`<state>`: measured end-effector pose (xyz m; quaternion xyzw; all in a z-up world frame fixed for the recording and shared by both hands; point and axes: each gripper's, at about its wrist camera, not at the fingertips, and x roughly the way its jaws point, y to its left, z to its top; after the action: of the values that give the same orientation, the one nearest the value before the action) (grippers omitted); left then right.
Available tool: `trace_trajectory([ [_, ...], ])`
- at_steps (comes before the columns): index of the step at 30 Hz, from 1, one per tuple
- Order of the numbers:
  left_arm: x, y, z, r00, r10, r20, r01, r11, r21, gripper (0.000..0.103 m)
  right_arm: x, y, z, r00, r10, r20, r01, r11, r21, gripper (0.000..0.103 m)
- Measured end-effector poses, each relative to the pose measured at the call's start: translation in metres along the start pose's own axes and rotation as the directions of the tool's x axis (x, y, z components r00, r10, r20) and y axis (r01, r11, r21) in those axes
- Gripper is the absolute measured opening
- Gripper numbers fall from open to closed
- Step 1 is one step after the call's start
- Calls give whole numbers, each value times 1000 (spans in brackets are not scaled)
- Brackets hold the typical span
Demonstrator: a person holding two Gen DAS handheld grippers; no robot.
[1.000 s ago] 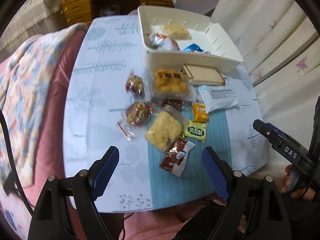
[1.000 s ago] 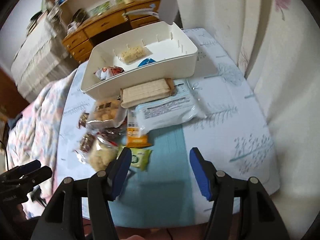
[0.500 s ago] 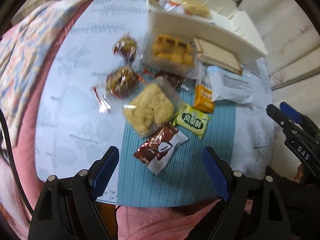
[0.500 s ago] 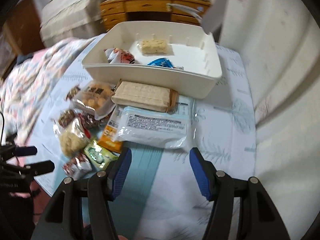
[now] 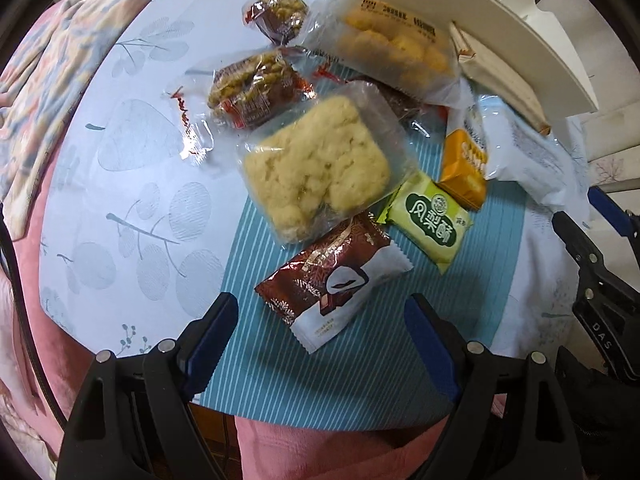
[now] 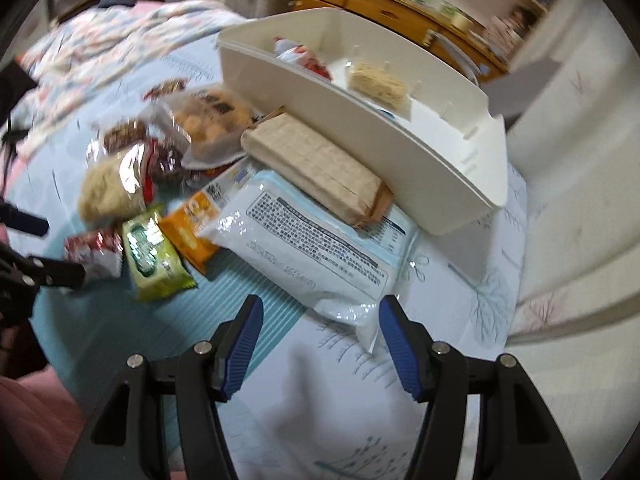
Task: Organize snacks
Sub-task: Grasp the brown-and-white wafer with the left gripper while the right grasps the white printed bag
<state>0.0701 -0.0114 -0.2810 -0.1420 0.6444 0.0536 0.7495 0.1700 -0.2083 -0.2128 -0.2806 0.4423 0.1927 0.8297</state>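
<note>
Left gripper [image 5: 322, 324] stands wide open and empty, its jaws either side of the near end of the brown-and-white snack packet [image 5: 334, 282] — the packet lies flat on the striped mat [image 5: 400, 344], just ahead of the fingertips and between them. Right gripper [image 6: 321, 332] is likewise wide open with nothing held; the near corner of the large white pouch [image 6: 316, 248] sits just ahead, between its jaws.

Handling, as judged:
- Brown-and-white snack packet: a light, sealed foil wrapper, likely slick and crushable. Best taken across its narrow width at the near crimped end, with modest closing force.
- Large white pouch: soft and floppy, glossy film. It will sag if lifted by a corner, and the tan wrapped block [image 6: 316, 168] rests on its far part, so pulling may drag that block along.
- Puffed rice cake [image 5: 316, 168], beyond the left gripper's packet and overlapping it slightly — brittle; grip by the wrapper margin only.

Destination appears to be the white bin [image 6: 360, 128], well ahead of both grippers, already holding a few items. Most snacks remain on the table.
</note>
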Motion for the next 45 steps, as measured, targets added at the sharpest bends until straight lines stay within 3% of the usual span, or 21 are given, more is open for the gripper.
trace_trajectory([
  [8,20,-2,1,999,36,18,-36,999,-8,84,26,12,-3,998,-55,38,61,982,-179,61],
  [21,46,-37,6,994,101,34,-102,994,26,84,49,16,0,991,-87,98,110,960,-258,61],
  [25,49,-47,8,992,119,45,-120,992,27,76,53,20,4,986,-109,123,138,955,-264,61],
  [28,47,-55,12,990,124,67,-126,992,26,63,53,22,6,985,-113,130,145,953,-266,60],
  [37,34,-61,9,990,104,97,-103,995,-10,41,47,28,8,987,-103,124,137,945,-298,34],
  [45,14,-44,-7,990,83,115,-80,996,-29,38,28,22,10,994,-64,92,86,964,-252,23],
])
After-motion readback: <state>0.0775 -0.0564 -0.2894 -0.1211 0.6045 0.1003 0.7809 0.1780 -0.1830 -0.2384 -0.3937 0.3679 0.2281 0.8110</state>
